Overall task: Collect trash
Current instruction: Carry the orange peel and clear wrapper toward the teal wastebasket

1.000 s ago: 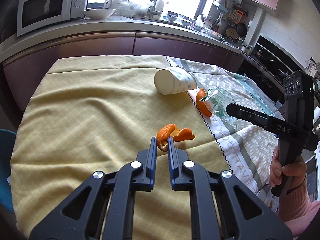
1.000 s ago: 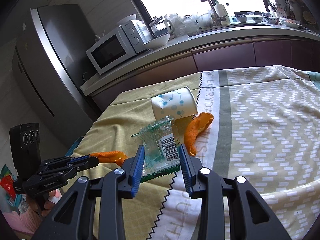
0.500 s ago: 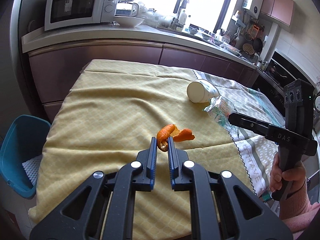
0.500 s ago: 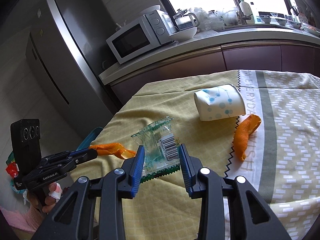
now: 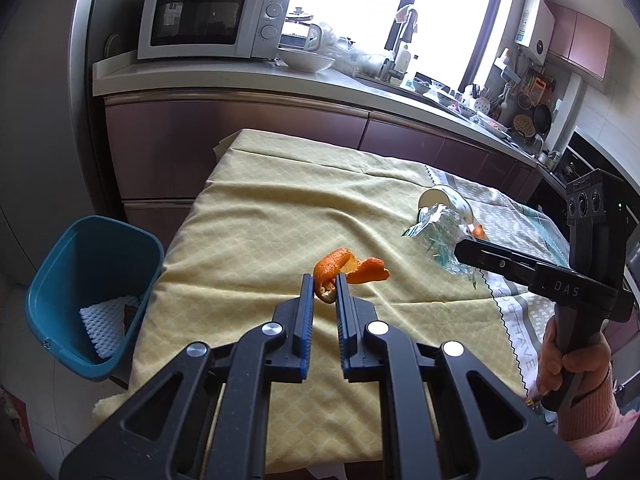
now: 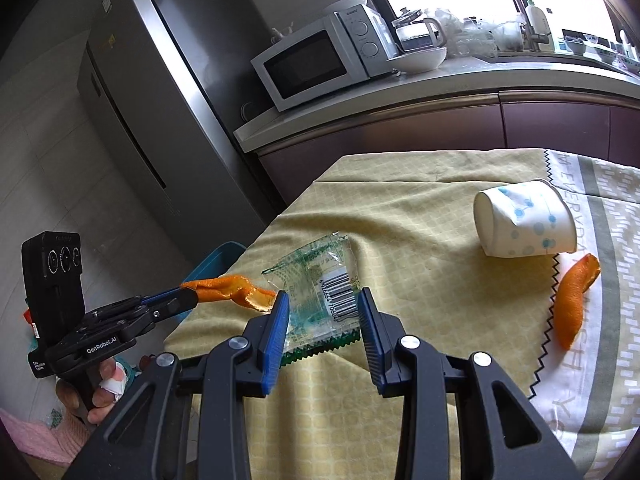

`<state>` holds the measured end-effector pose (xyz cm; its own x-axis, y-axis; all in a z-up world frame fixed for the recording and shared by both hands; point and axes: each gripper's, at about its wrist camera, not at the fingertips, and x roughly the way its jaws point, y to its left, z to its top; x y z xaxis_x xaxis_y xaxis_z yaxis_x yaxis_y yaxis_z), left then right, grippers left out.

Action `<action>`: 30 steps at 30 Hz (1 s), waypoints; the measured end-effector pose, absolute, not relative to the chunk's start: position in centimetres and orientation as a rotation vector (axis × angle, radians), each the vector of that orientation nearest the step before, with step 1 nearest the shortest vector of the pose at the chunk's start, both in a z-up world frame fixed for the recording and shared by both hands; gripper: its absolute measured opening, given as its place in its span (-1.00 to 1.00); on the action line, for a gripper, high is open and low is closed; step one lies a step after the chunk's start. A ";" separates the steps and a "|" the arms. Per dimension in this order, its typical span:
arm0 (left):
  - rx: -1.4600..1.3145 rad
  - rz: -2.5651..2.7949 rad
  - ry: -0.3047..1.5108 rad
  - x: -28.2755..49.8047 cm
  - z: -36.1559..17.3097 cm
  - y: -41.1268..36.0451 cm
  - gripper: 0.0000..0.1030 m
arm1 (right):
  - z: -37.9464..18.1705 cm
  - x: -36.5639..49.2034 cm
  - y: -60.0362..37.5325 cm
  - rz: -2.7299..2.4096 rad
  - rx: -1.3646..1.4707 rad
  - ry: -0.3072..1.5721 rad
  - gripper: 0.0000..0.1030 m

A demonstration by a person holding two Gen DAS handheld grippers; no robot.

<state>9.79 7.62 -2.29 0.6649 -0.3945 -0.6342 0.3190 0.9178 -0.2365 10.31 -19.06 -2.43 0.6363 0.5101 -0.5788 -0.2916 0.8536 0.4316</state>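
Here, the left gripper (image 5: 323,285) pinches an orange peel (image 5: 348,266), while the right gripper (image 6: 322,304), to its right, clamps a clear wrapper (image 6: 320,292).

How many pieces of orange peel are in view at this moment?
2. One orange peel is pinched in the left gripper, held above the yellow cloth. The second peel lies on the table near the tipped paper cup. The bin's contents are partly hidden.

"DAS" is printed in pale letters on the side of the right gripper (image 5: 464,252), and "GenRobot.AI" is printed on the body of the left gripper (image 6: 188,300). A barcode with small digits is carried by the clear plastic wrapper (image 6: 320,280), and partial words such as "EVERYDA" are woven along the grey tablecloth (image 6: 608,248).
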 end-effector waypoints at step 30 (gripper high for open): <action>-0.230 -0.164 0.690 7.5 -1.5 18.9 -0.79 | -2.1 13.3 -9.5 0.661 0.232 0.802 -0.35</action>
